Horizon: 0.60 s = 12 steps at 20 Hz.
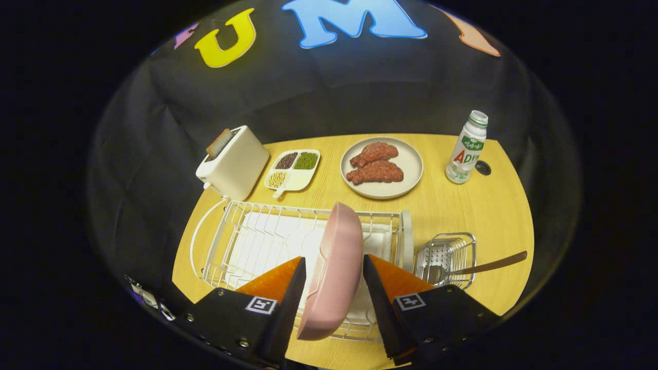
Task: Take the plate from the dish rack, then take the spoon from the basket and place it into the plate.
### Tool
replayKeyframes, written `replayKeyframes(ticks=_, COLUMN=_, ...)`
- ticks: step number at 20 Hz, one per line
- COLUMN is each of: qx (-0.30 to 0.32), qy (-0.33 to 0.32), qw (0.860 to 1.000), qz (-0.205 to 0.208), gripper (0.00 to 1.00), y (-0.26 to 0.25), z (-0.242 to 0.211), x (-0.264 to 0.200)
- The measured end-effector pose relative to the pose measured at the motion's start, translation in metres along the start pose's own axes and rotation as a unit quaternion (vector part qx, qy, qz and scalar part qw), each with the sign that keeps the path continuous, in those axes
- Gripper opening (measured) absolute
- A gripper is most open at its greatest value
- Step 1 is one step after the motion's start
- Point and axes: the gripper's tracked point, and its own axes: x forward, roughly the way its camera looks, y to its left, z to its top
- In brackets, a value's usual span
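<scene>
A pink plate (334, 267) stands on edge between my two fingers, over the white wire dish rack (247, 241). My gripper (334, 267) is shut on the plate, one finger pressing each face. To the right of the rack sits a small metal mesh basket (450, 252). A spoon (480, 267) lies in it, its bowl inside the basket and its brown handle sticking out to the right over the wooden table (462, 205).
Beyond the rack stand a cream toaster (234, 162) with toast in it, a divided dish of beans (293, 169), a grey plate with two pieces of meat (406, 164) and a white bottle (467, 148). A dark hole (483, 167) sits in the table by the bottle.
</scene>
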Motion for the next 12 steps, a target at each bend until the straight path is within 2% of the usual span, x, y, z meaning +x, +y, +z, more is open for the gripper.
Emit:
replayKeyframes(ticks=1, qx=0.001, qy=0.021, qw=1.0, qz=0.001, gripper=0.69, y=0.0, z=-0.004, x=0.004)
replayKeyframes(ticks=3, qx=0.001, qy=0.056, qw=0.998, qz=-0.001, gripper=0.69, y=0.001, z=-0.011, x=0.011)
replayKeyframes(ticks=5, qx=0.005, qy=0.085, qw=0.996, qz=0.001, gripper=0.55, y=0.006, z=-0.016, x=0.013)
replayKeyframes(ticks=7, qx=-0.005, qy=0.115, qw=0.992, qz=-0.048, gripper=0.54, y=-0.014, z=-0.022, x=0.013)
replayKeyframes(ticks=8, qx=-0.002, qy=0.125, qw=0.991, qz=-0.056, gripper=0.43, y=-0.014, z=-0.024, x=0.008)
replayKeyframes(ticks=10, qx=-0.006, qy=0.132, qw=0.989, qz=-0.059, gripper=0.39, y=-0.015, z=-0.024, x=0.011)
replayKeyframes(ticks=12, qx=-0.005, qy=0.133, qw=0.988, qz=-0.083, gripper=0.39, y=-0.025, z=-0.024, x=0.009)
